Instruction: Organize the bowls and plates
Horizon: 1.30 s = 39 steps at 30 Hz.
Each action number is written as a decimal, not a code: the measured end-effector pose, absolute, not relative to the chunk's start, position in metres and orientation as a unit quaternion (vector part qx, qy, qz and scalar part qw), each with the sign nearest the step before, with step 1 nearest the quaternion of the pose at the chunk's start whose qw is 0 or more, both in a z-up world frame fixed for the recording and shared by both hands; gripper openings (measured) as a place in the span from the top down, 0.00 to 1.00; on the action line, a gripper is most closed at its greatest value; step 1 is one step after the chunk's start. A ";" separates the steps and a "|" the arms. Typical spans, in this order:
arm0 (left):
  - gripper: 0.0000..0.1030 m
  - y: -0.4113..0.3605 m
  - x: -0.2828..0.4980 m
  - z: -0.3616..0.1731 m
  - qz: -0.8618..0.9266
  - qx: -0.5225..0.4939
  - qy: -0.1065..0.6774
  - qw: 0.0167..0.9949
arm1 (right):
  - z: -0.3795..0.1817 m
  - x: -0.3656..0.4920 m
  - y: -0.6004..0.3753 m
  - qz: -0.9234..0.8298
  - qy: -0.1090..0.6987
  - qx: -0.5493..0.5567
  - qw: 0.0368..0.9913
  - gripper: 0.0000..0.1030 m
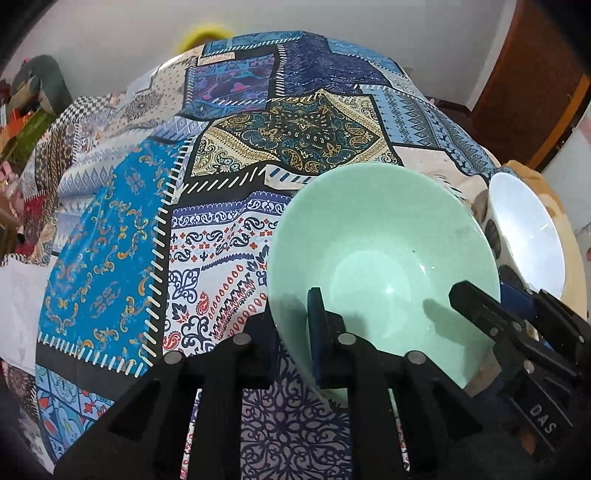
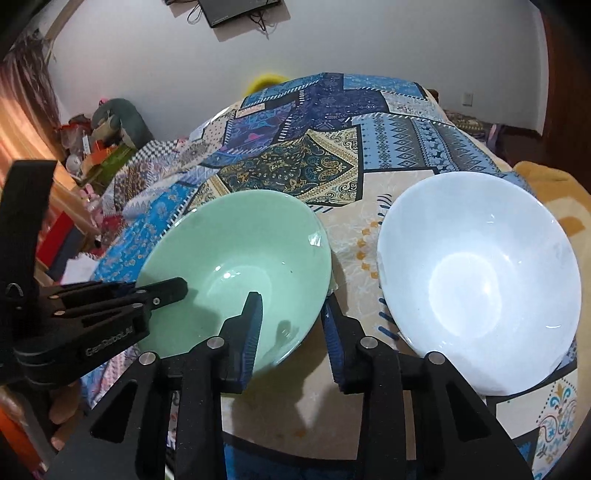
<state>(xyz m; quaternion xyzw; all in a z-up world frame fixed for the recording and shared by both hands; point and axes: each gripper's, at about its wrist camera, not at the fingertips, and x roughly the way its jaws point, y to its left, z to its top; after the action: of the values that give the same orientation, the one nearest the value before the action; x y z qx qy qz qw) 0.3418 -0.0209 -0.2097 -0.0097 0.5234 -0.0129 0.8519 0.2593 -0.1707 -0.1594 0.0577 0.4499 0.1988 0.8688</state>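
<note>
Patchwork cloth in blues, creams and blacks (image 2: 325,147) covers the surface that carries both dishes, with a pale wall behind it and a dark device with dangling cables (image 2: 236,11) mounted high on that wall. On the left half of the cloth sits the round mint-green ceramic bowl (image 2: 236,269), tipped so its inside faces the cameras. To its right, apart from it, sits the round white ceramic bowl (image 2: 480,280), tipped the same way.

From the left wrist view, the left claw (image 1: 295,332) straddles the near-left rim of the green bowl, one finger inside and one outside; whether the pads press the wall cannot be told. From the right wrist view, the right claw (image 2: 293,343) stands with its fingers apart around the near-right rim of the same bowl, the left finger inside, the right one outside, with a visible gap.

Cluttered boxes and toys (image 2: 96,147) lie far left beside an orange curtain (image 2: 22,122).
</note>
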 end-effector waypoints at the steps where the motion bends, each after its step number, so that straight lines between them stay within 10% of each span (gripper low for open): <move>1: 0.87 -0.022 0.341 -0.209 -0.013 -0.007 0.526 0.850 | -0.159 0.259 -0.169 0.199 0.449 0.052 0.869 0.71; 39: 0.84 0.022 0.174 -0.110 0.000 -0.057 0.455 0.889 | -0.074 0.150 -0.130 0.256 0.371 0.019 0.892 0.83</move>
<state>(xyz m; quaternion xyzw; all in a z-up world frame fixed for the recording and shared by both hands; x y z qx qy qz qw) 0.1736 0.0216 -0.1104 -0.0567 0.4552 -0.0003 0.8886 0.1500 -0.1300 -0.0742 0.0185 0.3710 0.2564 0.8923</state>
